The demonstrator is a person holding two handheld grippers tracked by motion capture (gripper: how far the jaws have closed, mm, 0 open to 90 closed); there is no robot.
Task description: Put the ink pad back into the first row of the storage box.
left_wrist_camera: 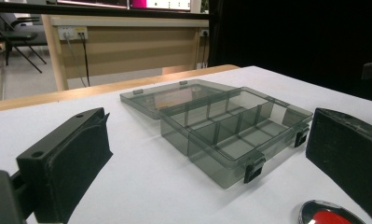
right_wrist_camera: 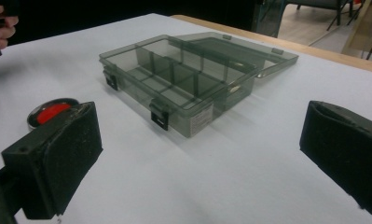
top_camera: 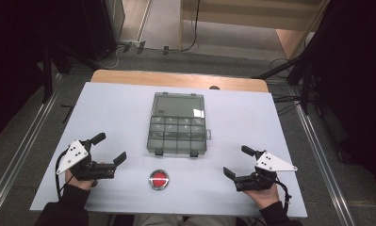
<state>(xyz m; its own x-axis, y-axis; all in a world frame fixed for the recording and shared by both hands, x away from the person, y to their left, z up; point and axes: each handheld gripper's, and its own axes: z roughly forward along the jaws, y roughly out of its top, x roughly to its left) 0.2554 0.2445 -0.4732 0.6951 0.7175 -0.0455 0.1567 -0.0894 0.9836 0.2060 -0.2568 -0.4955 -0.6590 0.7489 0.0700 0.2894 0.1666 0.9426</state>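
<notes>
You are working at a bench (top_camera: 119,108) covered by a smooth, matte white sheet, with a strip of pale wood showing along its far edge. Grey carpet is lying around it, metal rails are running down both sides, and black drapes are closing in the room to the left and right. Beyond the far edge a light wooden wall panel (left_wrist_camera: 127,46) with power sockets is standing, cables hanging from it.

At the middle of the bench a smoky, translucent plastic organizer box (top_camera: 177,133) is sitting open — its flat lid (top_camera: 178,105) is lying back toward the far side, hinged to the tray. Thin dividers are splitting the tray into small rectangular compartments, all looking empty, and two black latches (left_wrist_camera: 253,169) are hanging off its near wall. A small white label is showing on one end wall in the right gripper view.

Just nearer to you than the box, a round button (top_camera: 159,178) with a glossy red centre and a shiny metal rim is resting flat on the sheet.

Your left tool (top_camera: 109,148) is resting left of the button with its jaws spread wide apart, holding nothing. Your right tool (top_camera: 238,161) is resting to the right, likewise gaping and empty — both well apart from the box. The jaws are blocky black pieces faced with rough, grainy pads, and each tool is carrying a grey three-cornered plate.
</notes>
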